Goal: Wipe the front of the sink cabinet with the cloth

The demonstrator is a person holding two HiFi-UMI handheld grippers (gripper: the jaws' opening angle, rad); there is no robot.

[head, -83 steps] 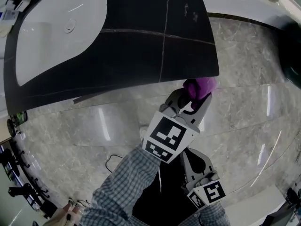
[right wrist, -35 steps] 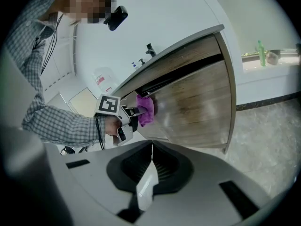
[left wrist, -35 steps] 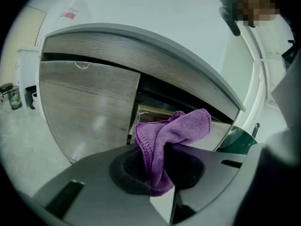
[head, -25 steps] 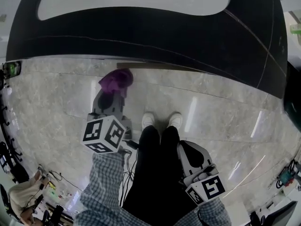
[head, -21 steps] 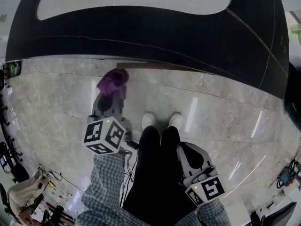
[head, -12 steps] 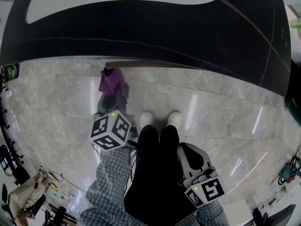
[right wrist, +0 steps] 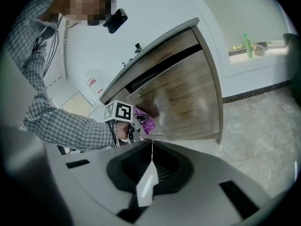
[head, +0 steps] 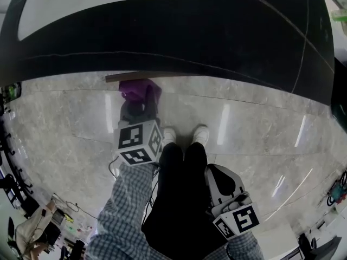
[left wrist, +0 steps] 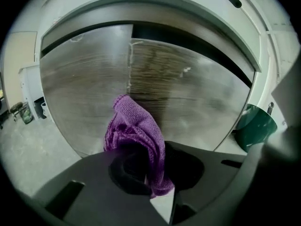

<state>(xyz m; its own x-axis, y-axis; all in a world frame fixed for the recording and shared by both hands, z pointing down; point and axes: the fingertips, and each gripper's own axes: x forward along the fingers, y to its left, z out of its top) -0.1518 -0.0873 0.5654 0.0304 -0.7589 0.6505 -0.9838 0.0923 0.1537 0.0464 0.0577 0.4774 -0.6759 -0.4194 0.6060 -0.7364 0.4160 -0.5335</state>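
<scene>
My left gripper (head: 140,103) is shut on a purple cloth (head: 140,90), whose bunched end presses against the wooden front of the sink cabinet (left wrist: 188,93) near its lower edge. In the left gripper view the cloth (left wrist: 136,135) rises from between the jaws, just left of the seam between two door panels. The right gripper view shows the cloth (right wrist: 149,124) at the cabinet's (right wrist: 183,98) lower left. My right gripper (head: 223,184) hangs shut and empty beside my leg, away from the cabinet.
The black countertop (head: 179,37) with a white basin overhangs the cabinet. A dark green bin (left wrist: 254,126) stands on the floor to the cabinet's right. My shoes (head: 184,136) rest on the polished stone floor (head: 260,134). Clutter lines the left edge.
The left gripper has swept the cloth from the right part of the cabinet over to the left, then slightly forward and right along the lower edge. The right gripper has stayed put.
</scene>
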